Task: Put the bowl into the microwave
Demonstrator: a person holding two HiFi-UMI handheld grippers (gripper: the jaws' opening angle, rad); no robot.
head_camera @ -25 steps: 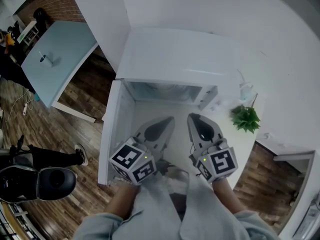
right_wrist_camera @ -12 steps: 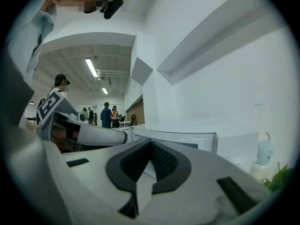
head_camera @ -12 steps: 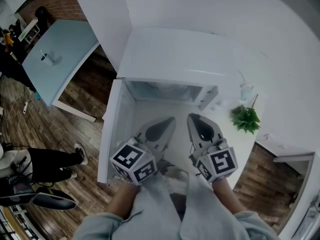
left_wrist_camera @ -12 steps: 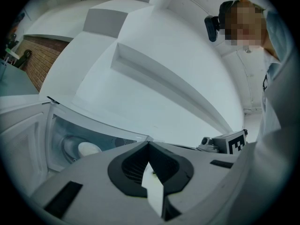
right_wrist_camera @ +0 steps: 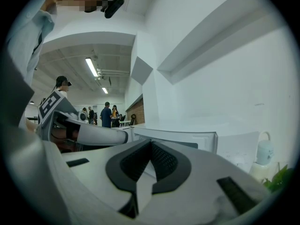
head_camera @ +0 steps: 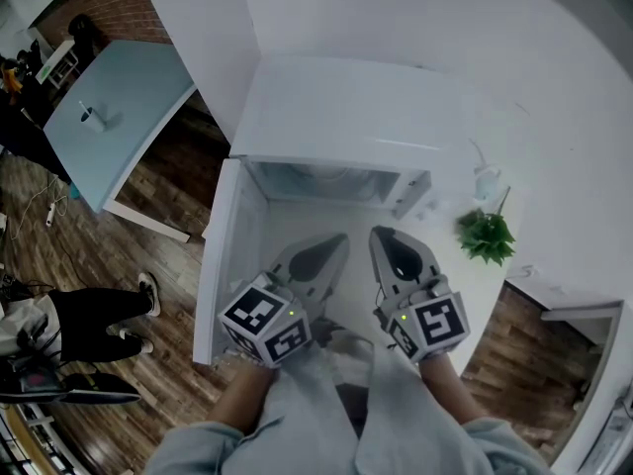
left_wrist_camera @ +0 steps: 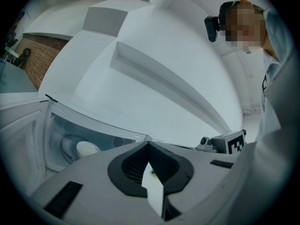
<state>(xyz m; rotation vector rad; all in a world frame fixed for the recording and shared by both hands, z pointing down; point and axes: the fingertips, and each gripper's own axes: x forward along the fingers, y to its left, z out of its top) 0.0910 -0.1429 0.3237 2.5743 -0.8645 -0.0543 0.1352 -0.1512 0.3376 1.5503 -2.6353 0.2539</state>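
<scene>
Head view: microwave [head_camera: 336, 117] at centre frame, door [head_camera: 226, 265] swung open to the left. Bowl [left_wrist_camera: 80, 148] sits inside the cavity, seen at lower left of the left gripper view; can't tell if anything is in it. Left gripper [head_camera: 336, 237] and right gripper [head_camera: 382, 232] are side by side just below the opening. Both sets of jaws clenched, nothing between them. Plant [head_camera: 485, 234] and pale bottle [head_camera: 484, 182] stand on the desk [head_camera: 450, 265], right of the microwave.
</scene>
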